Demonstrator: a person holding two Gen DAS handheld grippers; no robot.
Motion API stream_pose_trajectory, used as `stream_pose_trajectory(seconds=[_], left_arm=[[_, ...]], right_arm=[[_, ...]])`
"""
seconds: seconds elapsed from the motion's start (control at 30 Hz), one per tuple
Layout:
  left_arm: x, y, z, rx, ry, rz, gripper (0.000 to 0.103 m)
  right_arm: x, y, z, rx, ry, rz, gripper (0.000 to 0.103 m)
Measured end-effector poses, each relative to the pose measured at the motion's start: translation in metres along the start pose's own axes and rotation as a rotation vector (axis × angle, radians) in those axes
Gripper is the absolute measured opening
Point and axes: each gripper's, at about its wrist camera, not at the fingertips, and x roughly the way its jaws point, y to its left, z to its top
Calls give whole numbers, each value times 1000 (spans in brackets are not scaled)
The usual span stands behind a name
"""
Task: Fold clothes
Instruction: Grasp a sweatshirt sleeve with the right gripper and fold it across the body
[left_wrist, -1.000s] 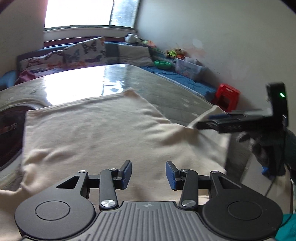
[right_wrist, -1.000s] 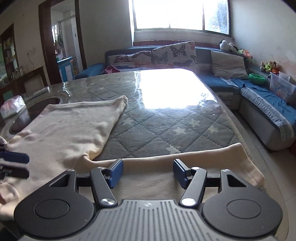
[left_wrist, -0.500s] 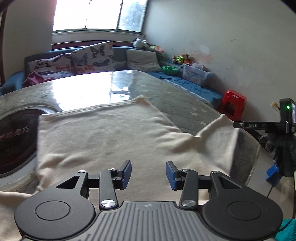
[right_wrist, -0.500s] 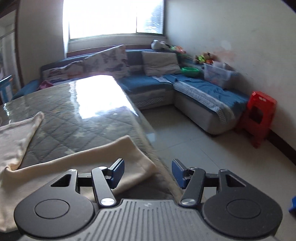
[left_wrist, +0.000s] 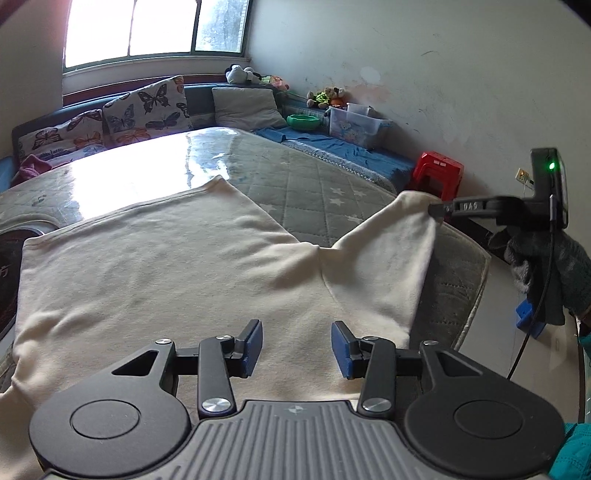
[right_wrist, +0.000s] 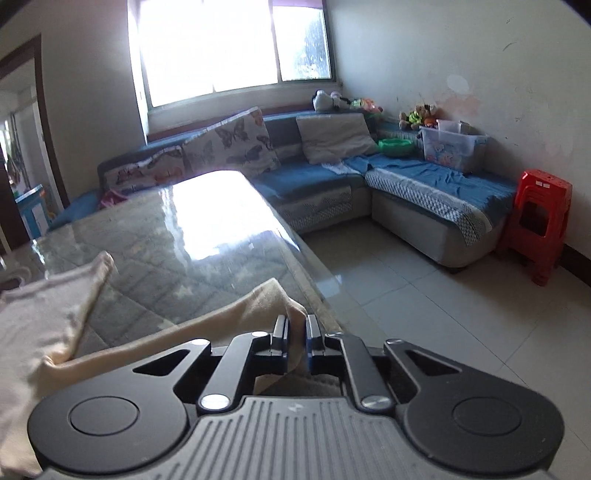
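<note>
cream cloth: the shirt (left_wrist: 166, 280) lies spread flat on the quilted grey table (left_wrist: 332, 199)
sleeve: the sleeve (right_wrist: 266, 306) reaches toward the table's right edge, its tip lifted
right gripper (right_wrist: 296, 334): pads closed on the sleeve tip
left gripper (left_wrist: 297, 345): pads wide apart above the shirt, holding nothing
gloved hand (left_wrist: 546, 273): holds the right tool's handle
behind: blue sofa (right_wrist: 424, 184), red stool (right_wrist: 535, 225)

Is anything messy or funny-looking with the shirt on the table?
One sleeve of the cream shirt is lifted off the table, pinched at its tip by the right gripper. Otherwise only soft wrinkles show.
</note>
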Motion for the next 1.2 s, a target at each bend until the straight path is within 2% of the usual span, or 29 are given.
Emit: stream_pose_trajectory(seconds=[0.1, 0.23, 0.4, 0.6, 0.77, 0.97, 1.07, 1.13, 1.2], left_arm=[[5, -8, -2, 29, 3, -8, 45], [13, -16, -5, 53, 14, -15, 45], [-3, -5, -6, 6, -27, 8, 45], [-43, 26, -16, -80, -97, 99, 46], [-71, 52, -33, -170, -137, 164, 47], [-93, 70, -52, -245, -148, 209, 47], [-97, 75, -57, -263, -145, 223, 47], [-99, 77, -58, -272, -146, 230, 47], [-100, 78, -58, -271, -153, 233, 47]], right_arm=[[-16, 3, 11, -5, -33, 41, 7], [-42, 18, 32, -34, -78, 144, 7], [-73, 63, 62, -132, -140, 323, 7], [-89, 137, 73, -277, -161, 523, 7], [-87, 203, 64, -401, -103, 683, 7], [-77, 271, 29, -525, 21, 799, 7], [-72, 287, 12, -572, 98, 843, 9], [-71, 282, 8, -579, 116, 846, 16], [-71, 275, 5, -590, 123, 840, 17]])
